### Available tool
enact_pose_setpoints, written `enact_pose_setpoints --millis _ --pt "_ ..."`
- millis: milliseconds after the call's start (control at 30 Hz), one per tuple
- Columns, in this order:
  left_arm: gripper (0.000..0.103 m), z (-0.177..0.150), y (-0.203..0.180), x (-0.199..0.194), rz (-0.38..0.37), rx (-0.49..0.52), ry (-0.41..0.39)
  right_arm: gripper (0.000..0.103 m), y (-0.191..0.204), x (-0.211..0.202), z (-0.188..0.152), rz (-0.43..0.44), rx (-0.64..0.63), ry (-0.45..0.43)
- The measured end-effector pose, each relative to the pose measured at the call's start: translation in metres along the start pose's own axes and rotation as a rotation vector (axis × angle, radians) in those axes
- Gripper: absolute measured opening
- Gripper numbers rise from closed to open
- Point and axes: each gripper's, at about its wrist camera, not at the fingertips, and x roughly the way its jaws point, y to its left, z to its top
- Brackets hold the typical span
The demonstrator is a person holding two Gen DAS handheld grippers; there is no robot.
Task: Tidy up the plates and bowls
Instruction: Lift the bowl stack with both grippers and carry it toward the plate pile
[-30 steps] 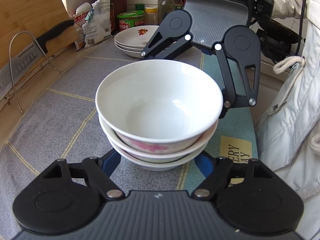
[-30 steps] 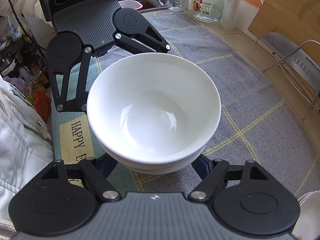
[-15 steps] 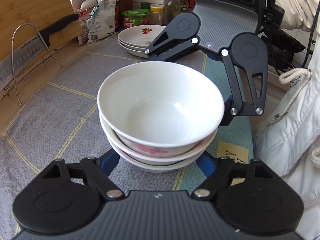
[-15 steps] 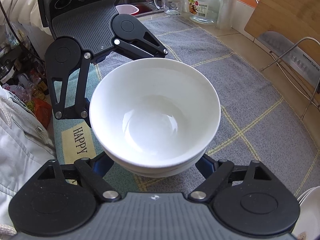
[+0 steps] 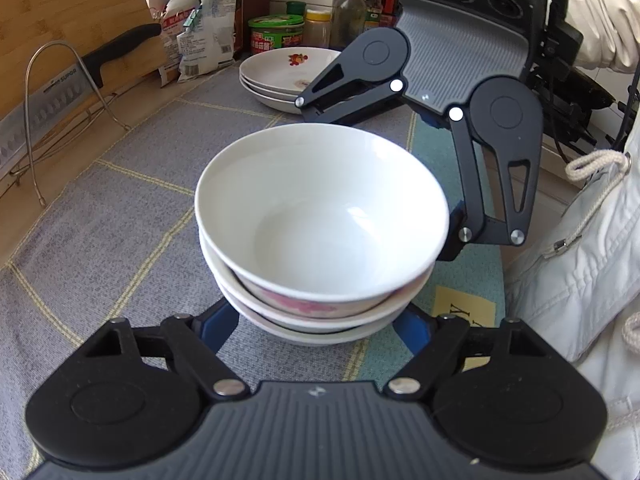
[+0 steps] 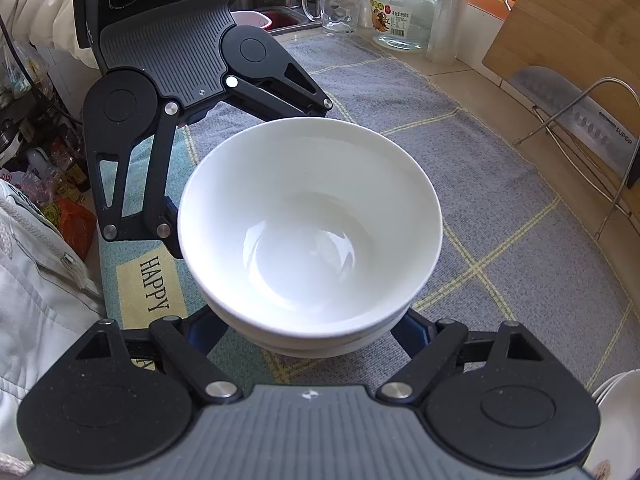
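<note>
Change: both jaws have spread off the bowl stack (image 5: 320, 240).
Left gripper (image 5: 316, 326): released, blue fingers flanking the base.
Right gripper (image 6: 308, 332): released likewise.
Stack: three bowls nested on the counter mat (image 5: 120, 208), near the plates (image 5: 284, 74).
Meaning: stacking looks done.

Daylit kitchen counter (image 5: 24, 236), grey checked mat (image 5: 120, 220), wooden board (image 5: 72, 4) behind.

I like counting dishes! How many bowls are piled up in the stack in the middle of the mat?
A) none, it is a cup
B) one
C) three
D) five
C: the left wrist view shows three rims nested one inside another in the bowl stack, with the top bowl plain white inside and empty.
</note>
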Motion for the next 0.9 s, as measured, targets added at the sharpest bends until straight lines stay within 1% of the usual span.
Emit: enact_pose_setpoints --millis 267,500,667,900 --pt "0.083 -0.001 -0.001 0.000 0.006 0.012 -0.012 0.090 0.005 -0.005 -0.002 -0.018 -0.002 -0.016" --pt "0.083 0.010 -0.005 0.001 0.017 0.018 -0.010 0.090 0.003 -0.015 -0.005 -0.026 -0.006 -0.025" --pt "0.083 0.024 -0.008 0.002 0.025 0.027 -0.007 0.090 -0.003 -0.025 -0.011 -0.028 -0.007 -0.036" --pt "0.083 0.059 -0.016 0.005 0.032 0.041 -0.009 0.090 -0.017 -0.047 -0.022 -0.039 -0.006 -0.051"
